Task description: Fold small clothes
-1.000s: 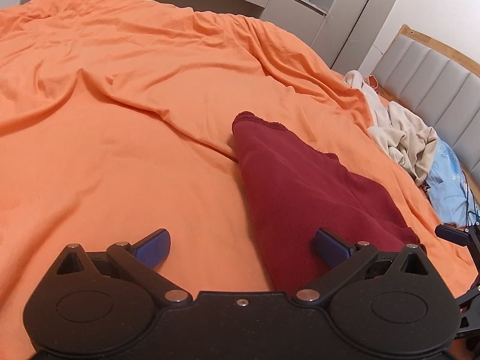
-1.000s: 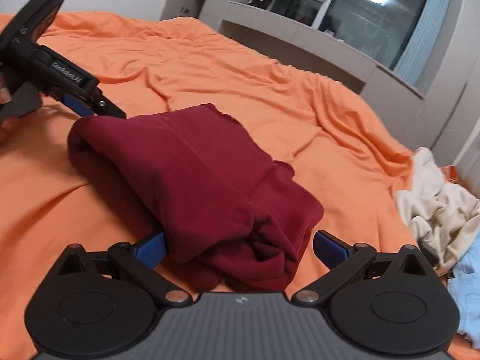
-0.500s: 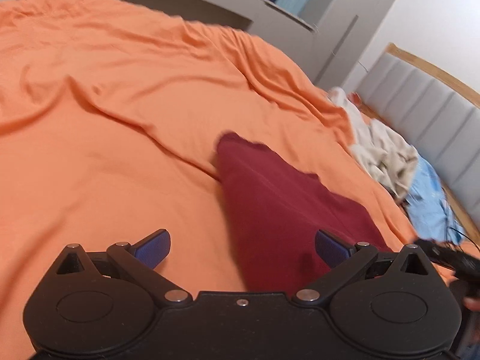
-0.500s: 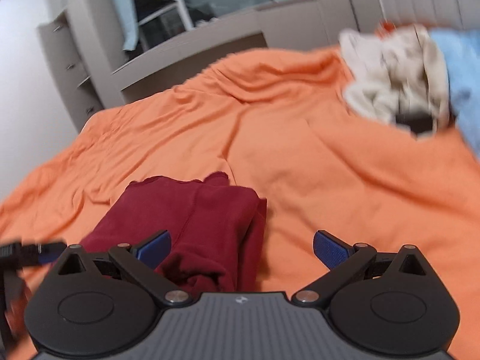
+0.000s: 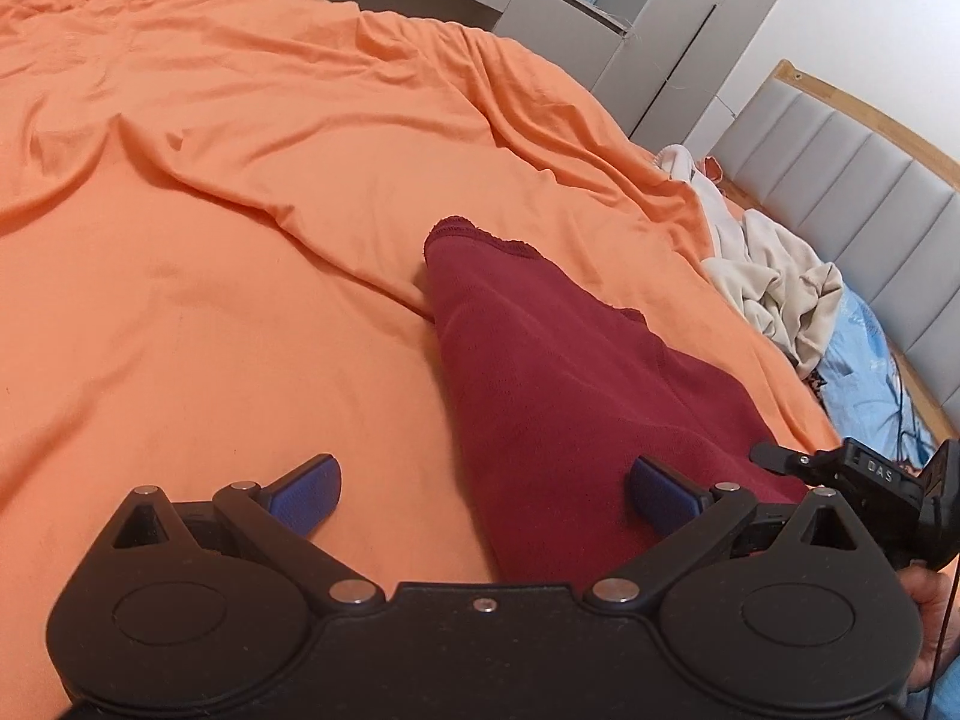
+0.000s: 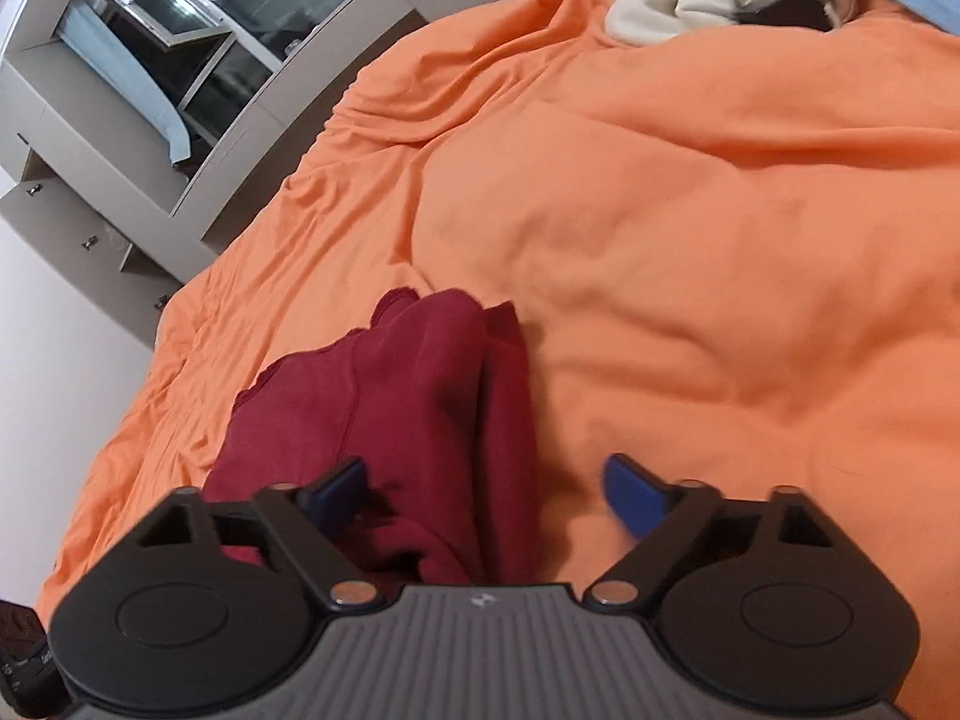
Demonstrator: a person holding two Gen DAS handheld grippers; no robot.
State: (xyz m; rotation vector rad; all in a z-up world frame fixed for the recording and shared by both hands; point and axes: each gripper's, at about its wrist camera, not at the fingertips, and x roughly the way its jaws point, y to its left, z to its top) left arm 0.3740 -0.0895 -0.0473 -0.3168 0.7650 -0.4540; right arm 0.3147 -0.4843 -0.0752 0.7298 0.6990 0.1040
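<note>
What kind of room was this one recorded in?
Most likely a bedroom: an orange bedspread covers a bed with a padded headboard, and built-in cabinets frame a window.

A bed covered by a rumpled orange sheet [image 5: 252, 276] carries everything. A folded dark red garment [image 5: 558, 384] lies on it as a long, narrow bundle, one scalloped edge at its far end. Near the grey padded headboard [image 5: 840, 180] sits a heap of cream clothes [image 5: 774, 282], with a light blue fabric [image 5: 864, 372] just beside it
</note>
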